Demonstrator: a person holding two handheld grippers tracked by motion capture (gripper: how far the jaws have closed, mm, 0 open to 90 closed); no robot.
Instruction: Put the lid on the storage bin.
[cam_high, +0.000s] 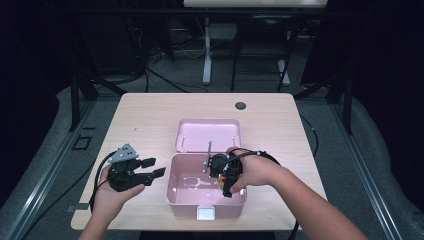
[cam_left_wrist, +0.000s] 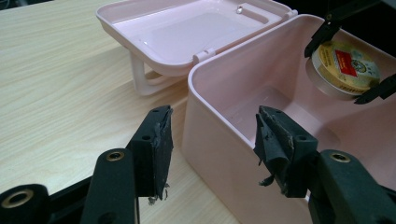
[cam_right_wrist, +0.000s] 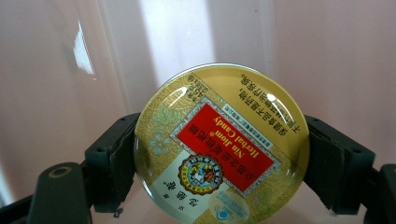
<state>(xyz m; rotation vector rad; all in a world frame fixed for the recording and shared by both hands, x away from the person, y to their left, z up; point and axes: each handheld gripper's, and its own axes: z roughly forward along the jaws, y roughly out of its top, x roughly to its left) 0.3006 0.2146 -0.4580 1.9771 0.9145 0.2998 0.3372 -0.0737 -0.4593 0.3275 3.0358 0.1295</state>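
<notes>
I worked at a light wooden table (cam_high: 150, 120) with a dark round grommet (cam_high: 241, 105) near its far edge. Beyond it, grey carpet floor (cam_high: 170, 82) carried loose black cables (cam_high: 165, 80) and the white leg (cam_high: 206, 50) of another desk. Darkness closed in on both sides.

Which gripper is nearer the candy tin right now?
Right. The right gripper has its jaws clamped on the candy tin, inside the pink box. The left gripper sits open outside the box's left wall, apart from the tin.
</notes>
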